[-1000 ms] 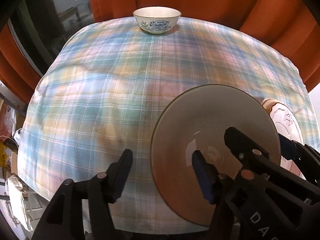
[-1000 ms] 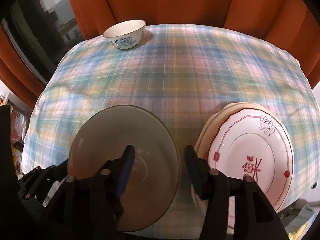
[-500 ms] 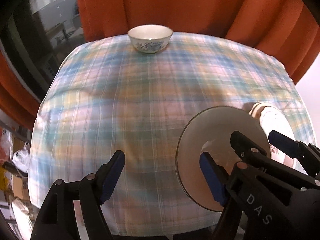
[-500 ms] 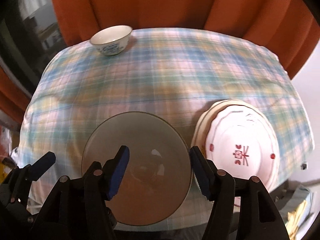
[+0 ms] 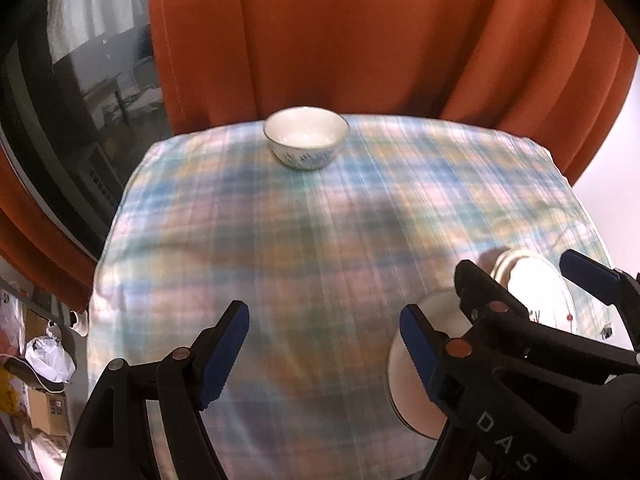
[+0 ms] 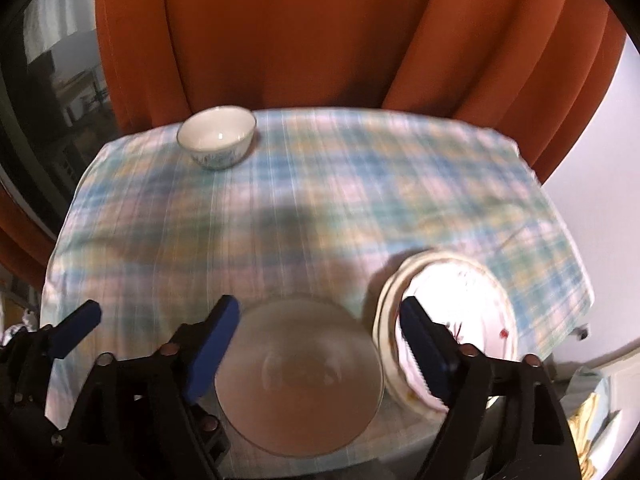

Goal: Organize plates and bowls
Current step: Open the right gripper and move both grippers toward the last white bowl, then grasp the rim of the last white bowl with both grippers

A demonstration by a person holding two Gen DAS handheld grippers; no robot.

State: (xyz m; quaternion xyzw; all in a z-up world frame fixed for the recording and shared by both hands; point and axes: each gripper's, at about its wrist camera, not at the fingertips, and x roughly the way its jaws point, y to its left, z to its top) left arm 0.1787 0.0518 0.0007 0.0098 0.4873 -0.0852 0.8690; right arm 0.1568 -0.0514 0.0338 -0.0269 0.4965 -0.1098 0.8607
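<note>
Nearest the cameras, both grippers hung above the near edge of the plaid tablecloth (image 6: 320, 208). The right gripper (image 6: 316, 340) had just been opening its jaws; they stood wide apart over the glass plate (image 6: 300, 380), grasping nothing. The left gripper (image 5: 324, 340) had also just spread its jaws and stood released, with only cloth seen between its blue pads (image 5: 224, 352). The glass plate lay flat on the cloth at the near edge, just beside the stack of white plates (image 6: 452, 320) with red markings on its right; whether they touched could not be told. Well apart, at the far left edge, stood a small white bowl (image 6: 217, 142) with a blue pattern. Behind the table hung an orange curtain (image 6: 300, 32).
</note>
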